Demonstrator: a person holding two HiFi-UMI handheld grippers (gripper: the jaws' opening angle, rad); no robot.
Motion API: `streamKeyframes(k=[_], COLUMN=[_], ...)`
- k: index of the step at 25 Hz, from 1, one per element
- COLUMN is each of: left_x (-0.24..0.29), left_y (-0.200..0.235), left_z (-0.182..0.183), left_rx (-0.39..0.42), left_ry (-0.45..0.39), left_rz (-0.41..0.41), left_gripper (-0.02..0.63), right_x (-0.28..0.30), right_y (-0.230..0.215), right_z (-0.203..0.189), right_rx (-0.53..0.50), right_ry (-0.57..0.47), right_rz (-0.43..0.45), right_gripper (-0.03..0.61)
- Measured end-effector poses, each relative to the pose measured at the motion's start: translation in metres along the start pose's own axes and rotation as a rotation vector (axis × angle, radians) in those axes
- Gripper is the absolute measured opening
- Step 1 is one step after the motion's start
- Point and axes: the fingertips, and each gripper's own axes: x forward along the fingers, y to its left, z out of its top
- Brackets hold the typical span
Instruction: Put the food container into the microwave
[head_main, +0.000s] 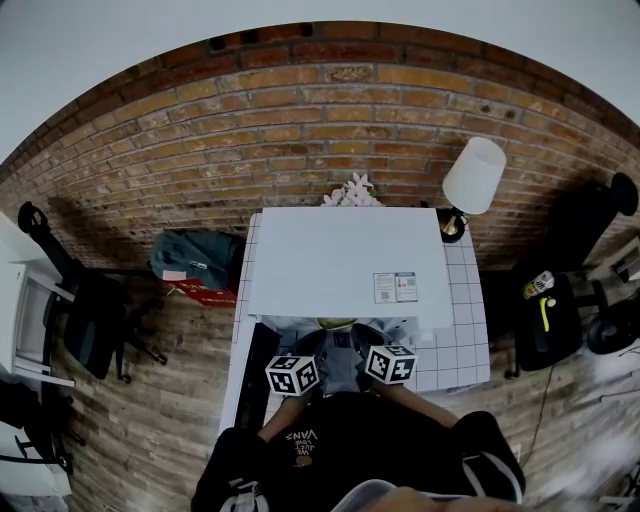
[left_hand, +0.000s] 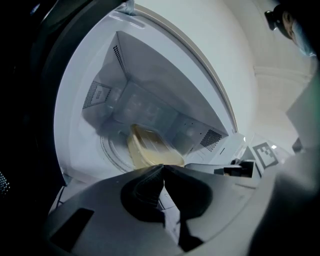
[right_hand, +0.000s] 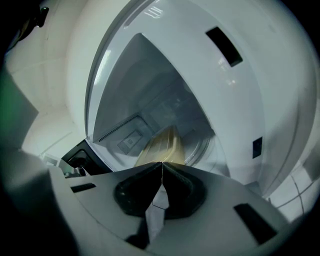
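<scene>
Nearly there: the food container (left_hand: 150, 150) is sitting well inside the open microwave (head_main: 345, 260), with the left gripper (left_hand: 163, 168) and right gripper (right_hand: 161, 164) fingers both pinching its near edge. I'm guessing only setting down and letting go is remaining

White lamp (head_main: 474, 176) and pale flowers (head_main: 352, 191) stand before a brick wall (head_main: 300, 110).
</scene>
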Motion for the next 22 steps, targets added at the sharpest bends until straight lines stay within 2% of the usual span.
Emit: streamKeyframes(k=[22], left_x=[0.0008], left_y=[0.0037], left_z=[0.0079], left_rx=[0.006], left_ry=[0.002], left_rz=[-0.018], left_gripper=[0.012], right_x=[-0.0006], right_y=[-0.0015], right_z=[0.0088], right_rx=[0.024], right_ry=[-0.048], right_rz=[-0.009], right_gripper=[0.008])
